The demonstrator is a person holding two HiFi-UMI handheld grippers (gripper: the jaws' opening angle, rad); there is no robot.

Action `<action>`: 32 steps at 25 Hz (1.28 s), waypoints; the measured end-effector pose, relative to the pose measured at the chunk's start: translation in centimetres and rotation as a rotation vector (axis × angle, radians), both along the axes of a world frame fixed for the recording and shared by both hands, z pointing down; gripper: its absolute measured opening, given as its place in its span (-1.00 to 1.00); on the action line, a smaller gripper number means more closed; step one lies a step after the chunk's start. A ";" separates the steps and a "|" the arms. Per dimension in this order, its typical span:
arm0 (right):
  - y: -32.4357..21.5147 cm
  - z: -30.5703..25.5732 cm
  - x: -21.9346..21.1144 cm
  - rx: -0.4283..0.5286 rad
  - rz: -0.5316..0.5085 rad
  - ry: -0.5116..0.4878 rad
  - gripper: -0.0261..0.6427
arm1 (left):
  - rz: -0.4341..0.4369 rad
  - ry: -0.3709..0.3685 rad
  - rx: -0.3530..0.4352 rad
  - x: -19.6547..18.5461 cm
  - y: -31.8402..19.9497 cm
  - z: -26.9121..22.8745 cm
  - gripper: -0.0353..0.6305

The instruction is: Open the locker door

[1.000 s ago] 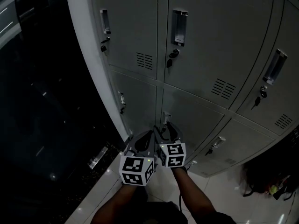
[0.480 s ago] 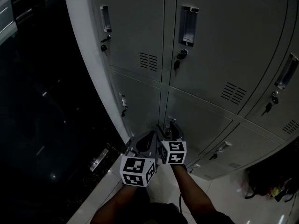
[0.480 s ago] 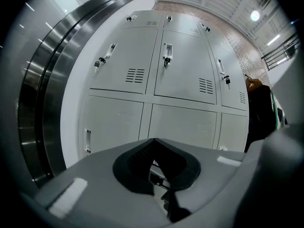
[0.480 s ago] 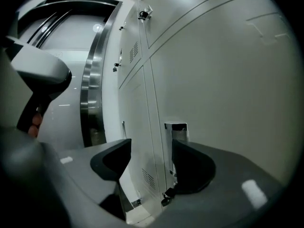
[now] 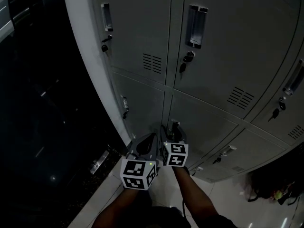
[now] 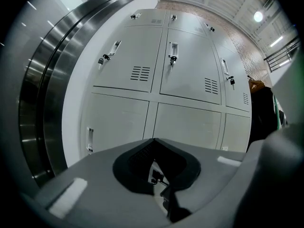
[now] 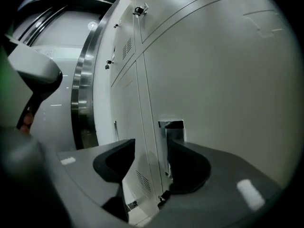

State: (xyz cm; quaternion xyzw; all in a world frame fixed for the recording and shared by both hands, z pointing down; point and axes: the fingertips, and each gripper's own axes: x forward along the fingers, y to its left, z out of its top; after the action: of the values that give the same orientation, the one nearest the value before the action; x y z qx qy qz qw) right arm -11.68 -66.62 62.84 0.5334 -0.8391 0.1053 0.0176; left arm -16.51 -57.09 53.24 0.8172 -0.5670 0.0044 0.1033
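Right tool (image 7: pixel 152 145): jaws stood apart and had just been closing, the recessed handle (image 7: pixel 174 127) of the shut lower locker door (image 7: pixel 223 80) framed between them, not yet gripped. Left tool (image 6: pixel 154 142): jaws were together, empty. The grasp appeared imminent.

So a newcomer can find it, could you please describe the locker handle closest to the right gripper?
Find the grey lockers beside the steel frame. In the second column from it, the door under a dangling key has a recessed metal handle at its left edge. It alone has the right gripper before it, jaws open, just narrowed, gripping nothing.
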 end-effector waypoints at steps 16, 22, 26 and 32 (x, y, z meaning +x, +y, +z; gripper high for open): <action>5.1 0.1 -0.1 -0.082 -0.076 -0.040 -0.54 | -0.023 -0.007 0.015 0.9 4.1 -2.6 -0.88; 7.8 0.0 -0.4 -0.089 -0.113 -0.032 -0.54 | -0.028 -0.012 0.019 1.4 5.9 -3.2 -0.88; 10.0 0.1 -0.5 -0.104 -0.139 -0.003 -0.54 | -0.032 -0.008 0.011 1.7 7.0 -3.5 -0.88; 13.2 0.2 0.0 -0.147 -0.157 0.004 -0.54 | -0.039 0.003 0.007 2.1 8.7 -4.6 -0.88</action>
State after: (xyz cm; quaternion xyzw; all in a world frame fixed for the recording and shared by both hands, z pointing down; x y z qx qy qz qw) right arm -11.69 -53.46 63.00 0.4633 -0.8684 0.1639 0.0665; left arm -14.36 -48.37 48.63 0.8062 -0.5829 -0.0006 0.1015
